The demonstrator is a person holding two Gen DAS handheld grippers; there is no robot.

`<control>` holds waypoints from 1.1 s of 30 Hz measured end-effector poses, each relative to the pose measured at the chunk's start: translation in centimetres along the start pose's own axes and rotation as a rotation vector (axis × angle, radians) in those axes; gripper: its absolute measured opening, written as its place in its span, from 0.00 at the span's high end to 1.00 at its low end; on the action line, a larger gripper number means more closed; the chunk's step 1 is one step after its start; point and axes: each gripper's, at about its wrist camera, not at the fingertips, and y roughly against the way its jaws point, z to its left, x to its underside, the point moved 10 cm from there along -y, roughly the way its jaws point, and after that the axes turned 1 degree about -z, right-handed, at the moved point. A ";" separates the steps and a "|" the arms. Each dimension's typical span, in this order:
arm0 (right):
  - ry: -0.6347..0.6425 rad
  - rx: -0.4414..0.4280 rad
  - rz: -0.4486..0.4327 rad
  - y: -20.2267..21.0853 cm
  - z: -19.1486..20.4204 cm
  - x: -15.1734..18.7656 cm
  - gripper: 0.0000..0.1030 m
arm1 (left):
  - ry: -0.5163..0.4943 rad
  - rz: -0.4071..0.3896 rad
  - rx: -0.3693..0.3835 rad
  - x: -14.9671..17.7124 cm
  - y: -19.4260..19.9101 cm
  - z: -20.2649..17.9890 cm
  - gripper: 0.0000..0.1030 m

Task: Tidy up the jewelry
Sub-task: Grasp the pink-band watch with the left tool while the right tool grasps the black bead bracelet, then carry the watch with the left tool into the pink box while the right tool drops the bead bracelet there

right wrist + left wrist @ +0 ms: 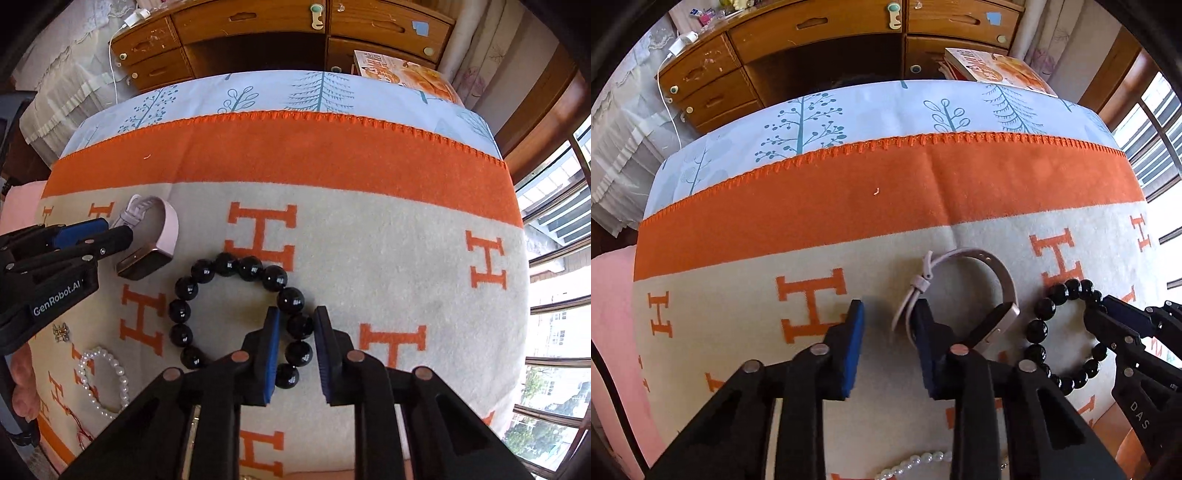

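Two pairs of tongs point steeply down at jewellery laid out on an orange-and-beige blanket [369,155] patterned with letter H's. The right tongs [297,312] stand narrow and appear to be closed on one bead of a glossy black round-bead bracelet [225,264], whose loop spreads ahead of them and to their left. The left tongs [886,310] are also narrow but grip nothing. The loose strap end of a pale pink smartwatch with a soft band [997,280] lies against their right-hand pad, with the other pad clear of it. The beads look hard, smooth and fairly heavy, so they could roll out of a pinch. Squeezing squarely across a single bead, as here, seems the soundest hold, and the rest will probably dangle. The watch band looks light and floppy, so its stiff rectangular case, just right of the left tongs, would likely give a firmer hold. Only the left wrist view shows how the strap sits between the pads. Only the right wrist view shows the whole bead loop, the full white pearl bracelet [122,373] and a small gold-coloured trinket [61,332] lying far to the left.
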 end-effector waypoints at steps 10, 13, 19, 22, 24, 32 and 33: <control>-0.015 -0.023 -0.078 1.5 0.0 0.8 0.86 | 0.054 -0.055 0.004 1.7 2.0 -1.1 0.97; -0.036 -0.066 -0.141 3.7 0.5 1.1 0.86 | 0.079 -0.085 0.022 2.3 3.7 -0.6 0.97; -0.081 -0.150 -0.291 10.1 0.8 1.2 0.86 | 0.122 -0.177 0.062 3.9 9.4 0.5 0.97; -0.111 -0.193 -0.356 13.4 0.7 1.6 0.86 | 0.129 -0.231 0.075 4.7 12.7 0.7 0.97; -0.132 -0.223 -0.398 15.6 0.5 2.2 0.86 | 0.129 -0.267 0.088 5.6 15.0 0.5 0.97; -0.193 -0.312 -0.537 22.7 -1.9 6.7 0.86 | 0.101 -0.354 0.157 9.4 21.0 -1.9 0.97; -0.197 -0.320 -0.548 23.3 -2.2 7.4 0.86 | 0.095 -0.361 0.167 10.0 21.4 -2.4 0.97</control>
